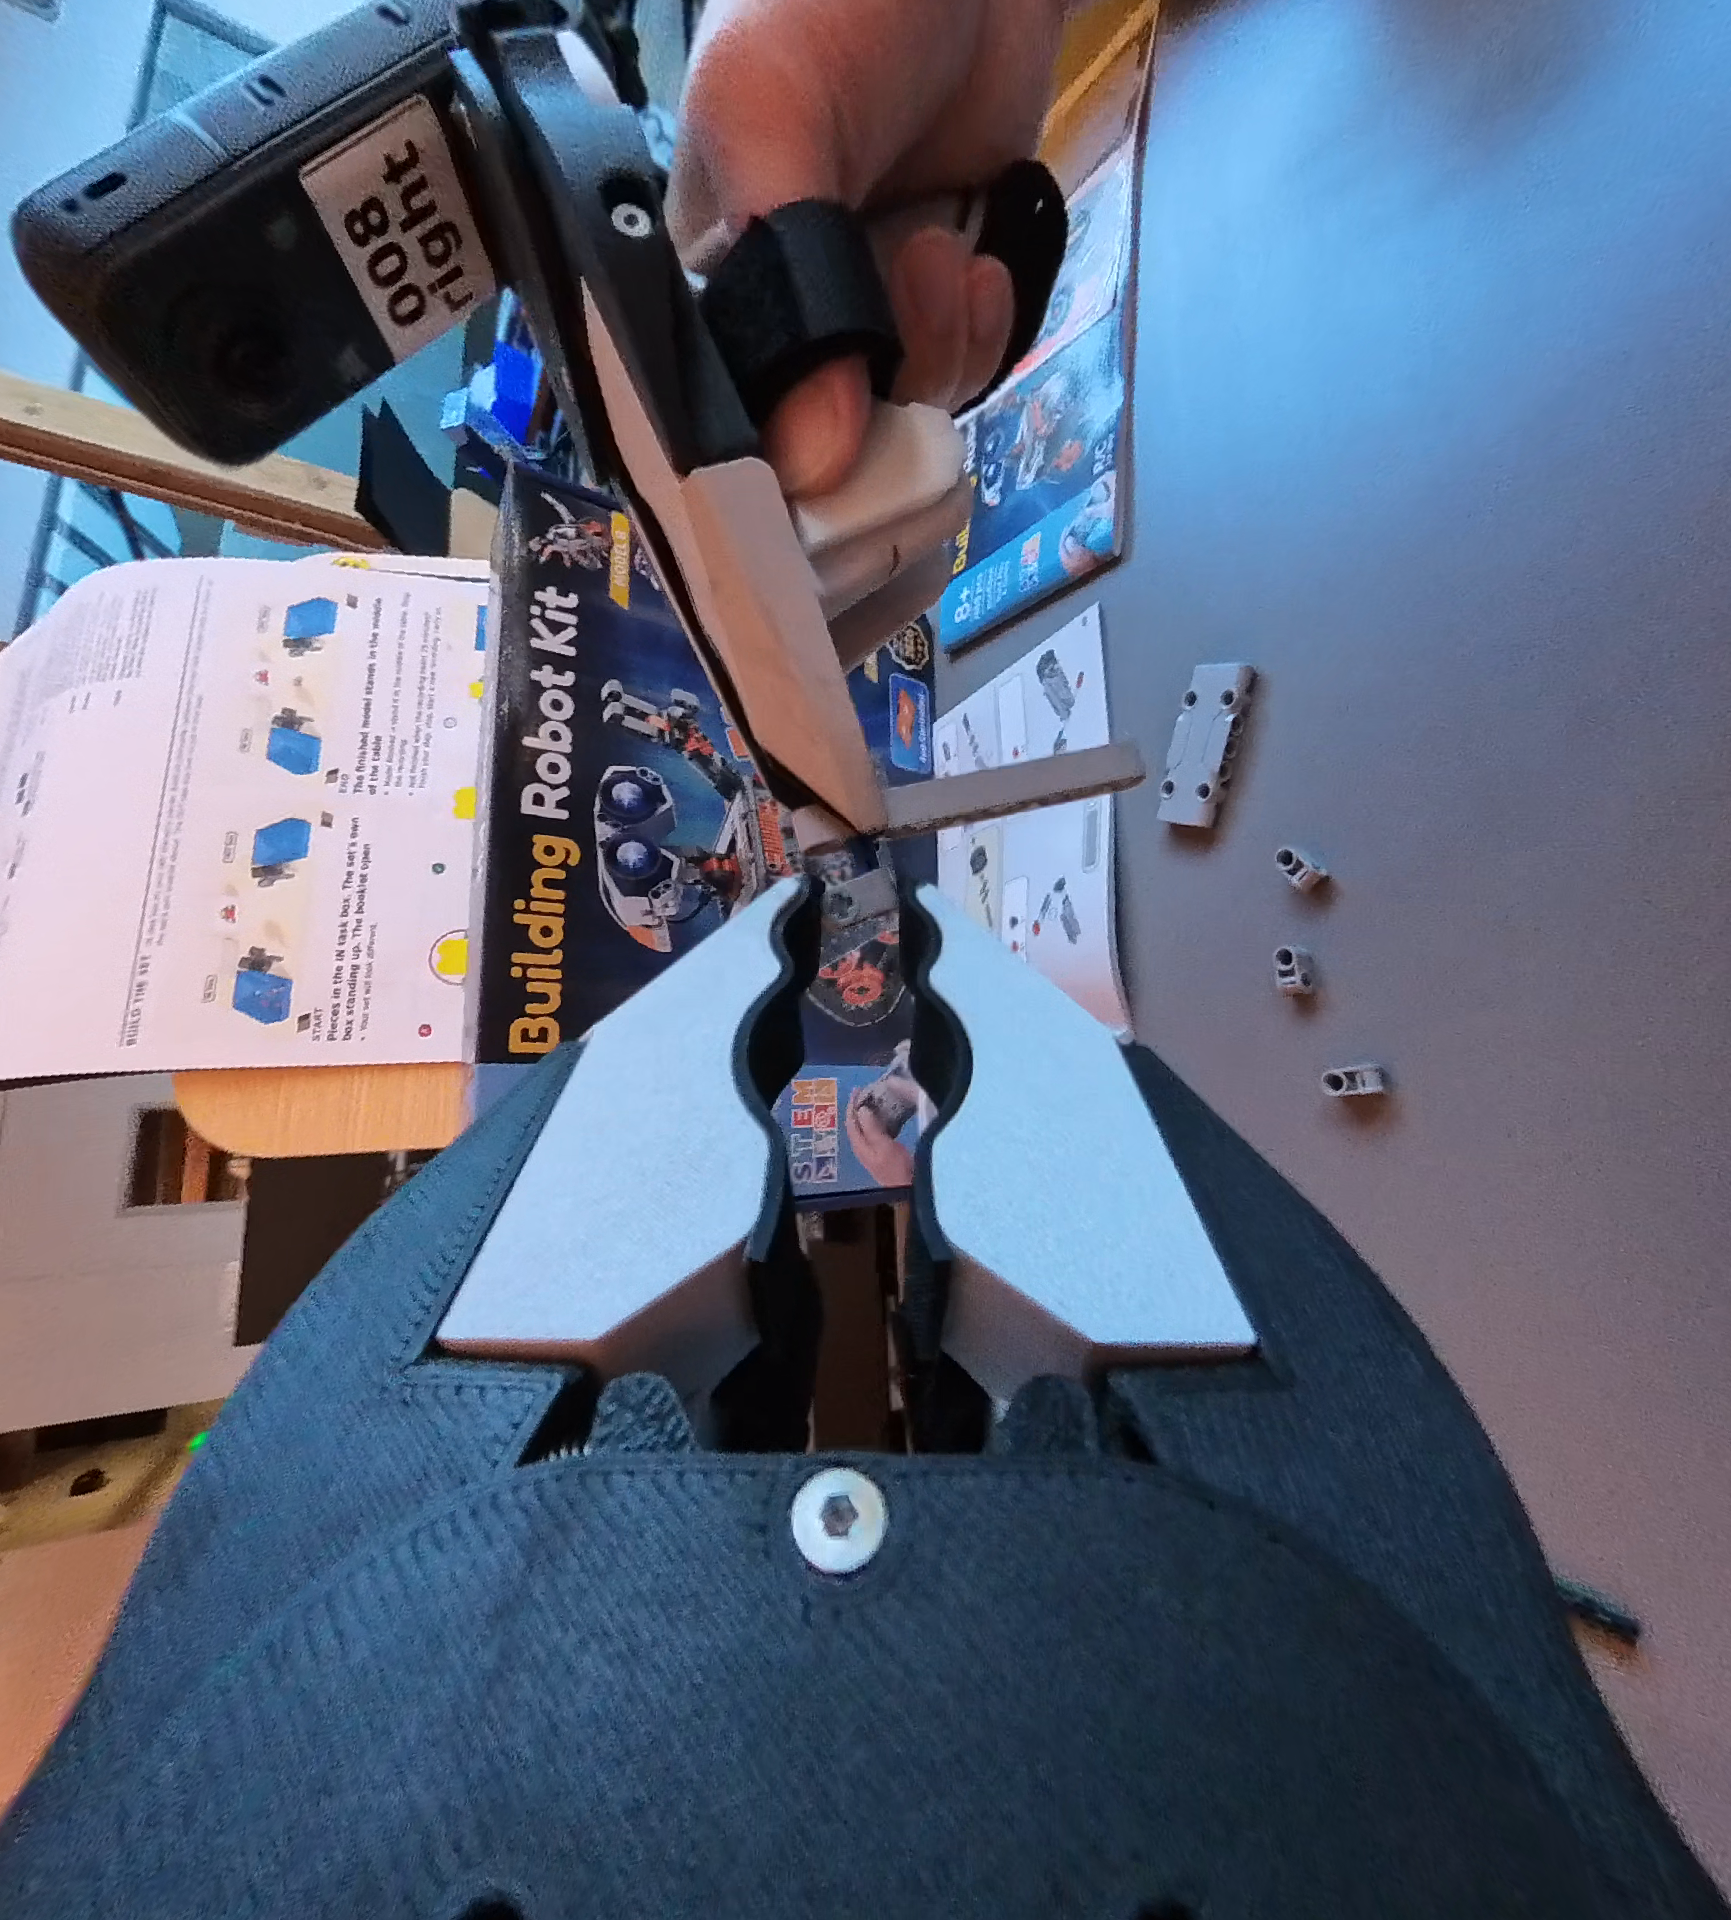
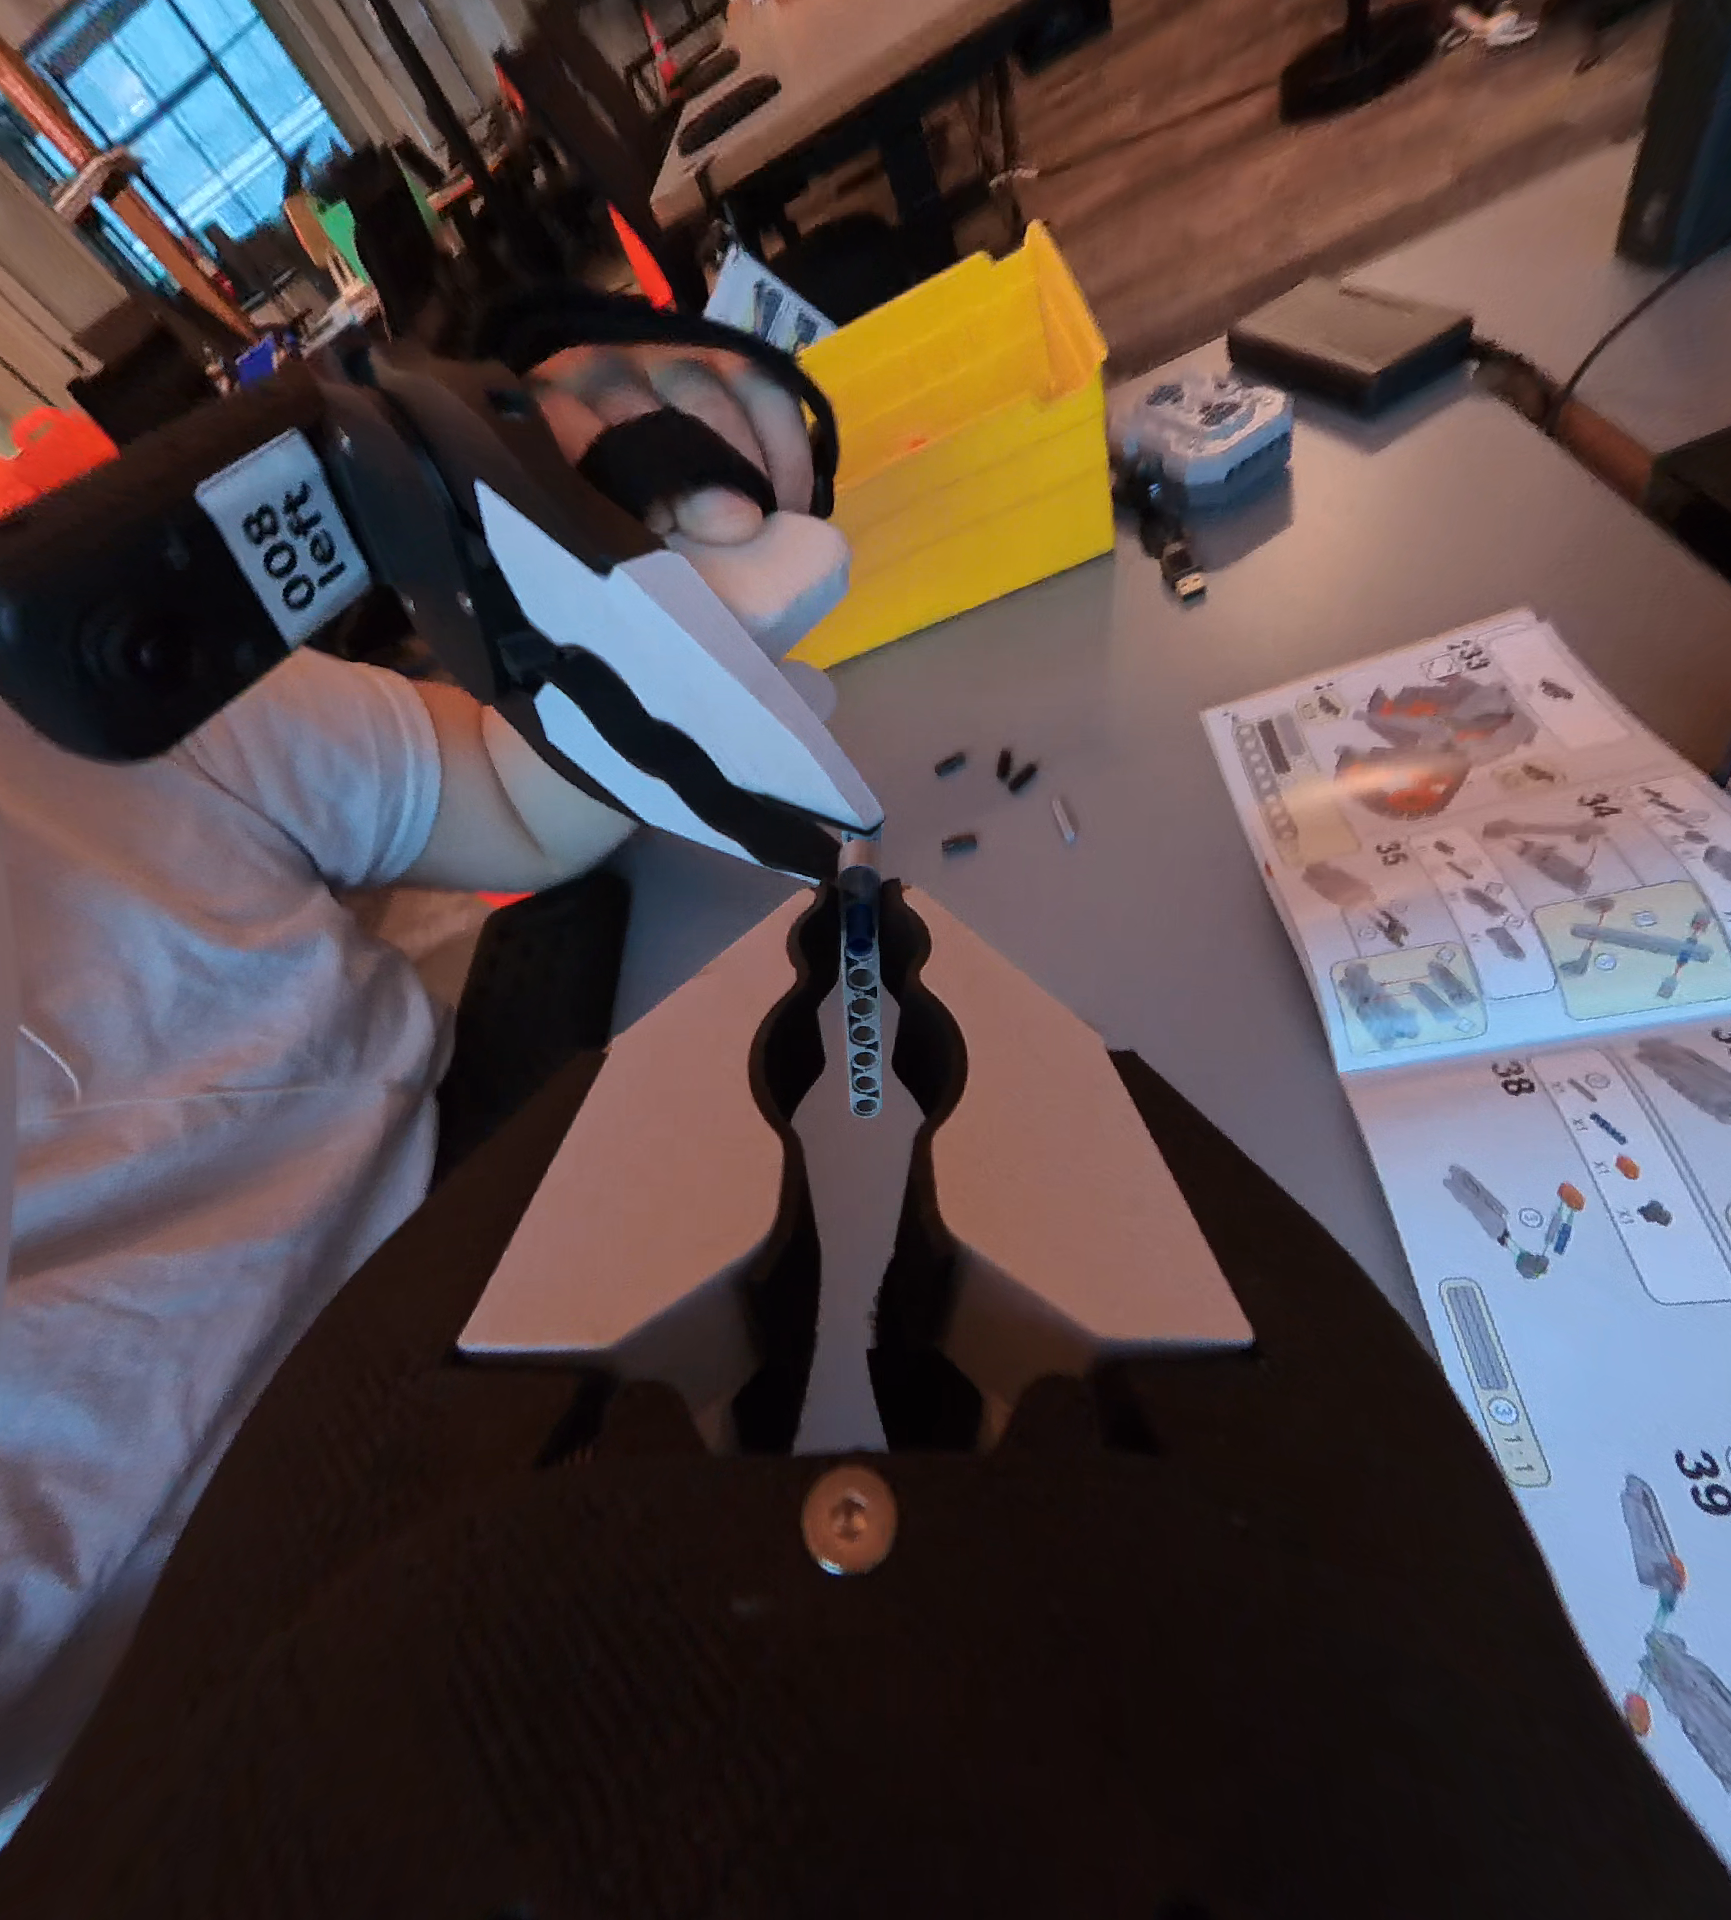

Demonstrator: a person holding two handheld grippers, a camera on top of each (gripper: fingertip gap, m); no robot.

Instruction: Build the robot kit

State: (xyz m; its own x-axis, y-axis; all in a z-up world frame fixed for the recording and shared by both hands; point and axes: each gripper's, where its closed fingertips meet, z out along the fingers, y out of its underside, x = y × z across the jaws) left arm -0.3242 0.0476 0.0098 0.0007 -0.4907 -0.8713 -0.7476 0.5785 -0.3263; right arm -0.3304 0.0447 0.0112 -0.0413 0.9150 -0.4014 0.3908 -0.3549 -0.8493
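In the right wrist view my right gripper [image 2: 859, 899] is shut on a long grey beam with holes [image 2: 862, 1039], which runs back between the fingers. A dark pin [image 2: 859, 891] sits at the beam's front end. My left gripper [image 2: 853, 844] comes in from the left, shut, with its tips at that pin on a small pale piece. In the left wrist view my left gripper [image 1: 856, 896] holds a small grey piece [image 1: 856, 909] between its tips. The right gripper [image 1: 863, 823] meets it from above, and the beam [image 1: 1017, 792] sticks out to the right.
A robot kit box [image 1: 570, 831], a printed sheet [image 1: 196, 810], a grey block [image 1: 1204, 743] and small grey connectors [image 1: 1302, 868] lie on the grey table [image 1: 1515, 520]. A yellow bin [image 2: 965, 447], loose black pins [image 2: 986, 774], an open booklet [image 2: 1526, 831] and a grey unit [image 2: 1204, 426] are nearby. Both grippers' tips are close together, under 4 cm apart. The grey block [image 1: 1204, 743] is about equally far from each gripper, around 20 cm.
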